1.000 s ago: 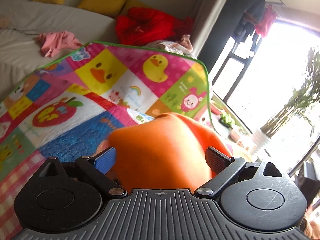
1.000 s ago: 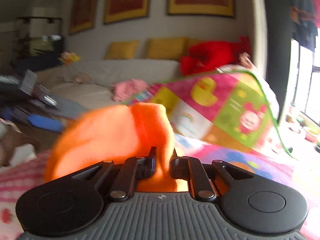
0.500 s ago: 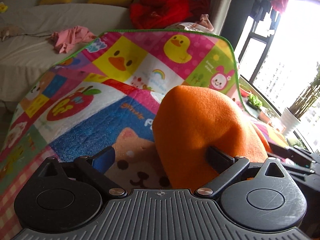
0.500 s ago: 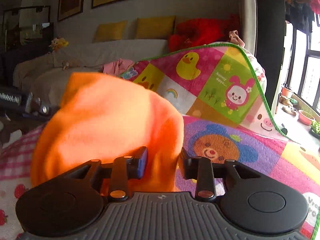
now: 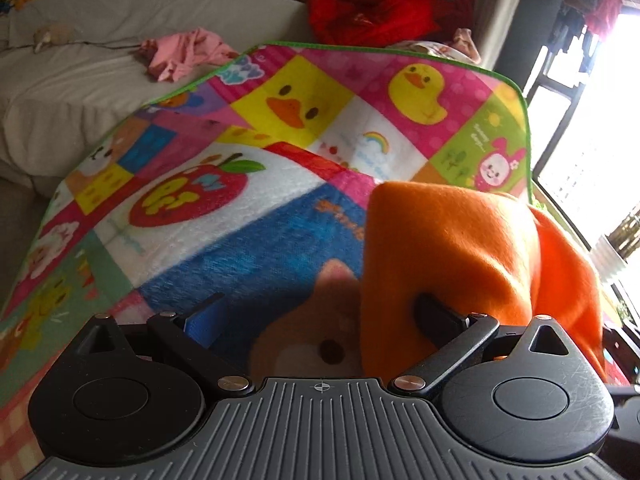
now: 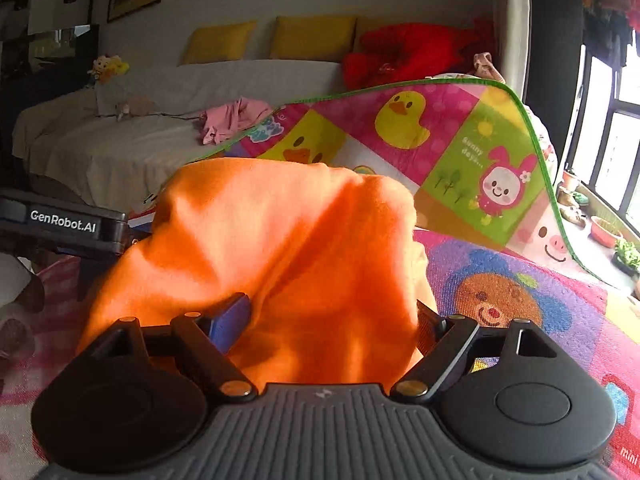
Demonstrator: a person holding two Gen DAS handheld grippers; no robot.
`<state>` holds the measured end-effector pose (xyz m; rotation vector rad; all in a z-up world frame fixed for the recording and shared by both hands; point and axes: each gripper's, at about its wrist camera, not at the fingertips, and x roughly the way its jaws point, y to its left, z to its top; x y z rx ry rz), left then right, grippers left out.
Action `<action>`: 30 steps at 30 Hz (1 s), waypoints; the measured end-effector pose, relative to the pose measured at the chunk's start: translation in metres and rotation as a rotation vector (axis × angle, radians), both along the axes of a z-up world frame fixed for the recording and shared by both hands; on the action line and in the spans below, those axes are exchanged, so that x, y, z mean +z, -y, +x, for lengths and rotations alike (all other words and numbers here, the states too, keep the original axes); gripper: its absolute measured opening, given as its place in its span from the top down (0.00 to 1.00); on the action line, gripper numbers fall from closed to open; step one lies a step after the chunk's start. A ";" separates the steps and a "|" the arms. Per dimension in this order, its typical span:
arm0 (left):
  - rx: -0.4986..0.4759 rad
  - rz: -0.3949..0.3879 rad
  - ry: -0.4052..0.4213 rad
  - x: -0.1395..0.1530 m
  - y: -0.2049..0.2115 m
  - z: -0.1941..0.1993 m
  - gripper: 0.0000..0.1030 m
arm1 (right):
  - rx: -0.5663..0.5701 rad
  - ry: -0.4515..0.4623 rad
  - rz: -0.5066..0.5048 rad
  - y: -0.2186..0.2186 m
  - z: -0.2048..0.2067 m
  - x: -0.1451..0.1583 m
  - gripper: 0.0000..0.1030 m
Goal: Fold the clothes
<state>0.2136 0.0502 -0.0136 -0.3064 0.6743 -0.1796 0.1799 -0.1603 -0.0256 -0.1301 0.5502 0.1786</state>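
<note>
Risk number one here was the orange garment point(image 6: 288, 256) just flopping back open. It sat bunched in a loose hump on the cartoon play mat point(image 5: 224, 208), and neither tool had a pinch on it. The left tool point(image 5: 320, 320) had its fingers spread wide, with cloth draped only over the right finger point(image 5: 436, 316) and nothing but mat between the two. The right tool point(image 6: 332, 320) was also spread, with orange fabric heaped in the gap and over both fingers, but not clamped. Any pull-away from that state looked likely to snag a fold on a fingertip and drag the hump crooked, my guess anyway.

Pose-wise, both tools sat low and close to the mat, pointing toward the far couch point(image 6: 120, 140). The left one tilted a bit and showed at the left edge of the right camera's view.
</note>
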 end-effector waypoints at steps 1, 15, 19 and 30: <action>0.007 -0.015 0.007 0.002 -0.004 -0.003 0.02 | -0.009 -0.006 -0.001 -0.003 -0.001 0.000 0.10; -0.040 -0.073 0.034 0.010 0.002 -0.008 0.02 | -0.014 -0.045 0.083 0.007 0.002 -0.008 0.00; -0.054 -0.065 -0.001 -0.002 0.013 -0.002 0.02 | -0.016 -0.087 0.144 0.016 0.002 -0.009 0.00; -0.186 -0.020 0.005 -0.007 0.060 0.009 0.02 | -0.100 0.128 0.198 0.082 0.014 0.049 0.00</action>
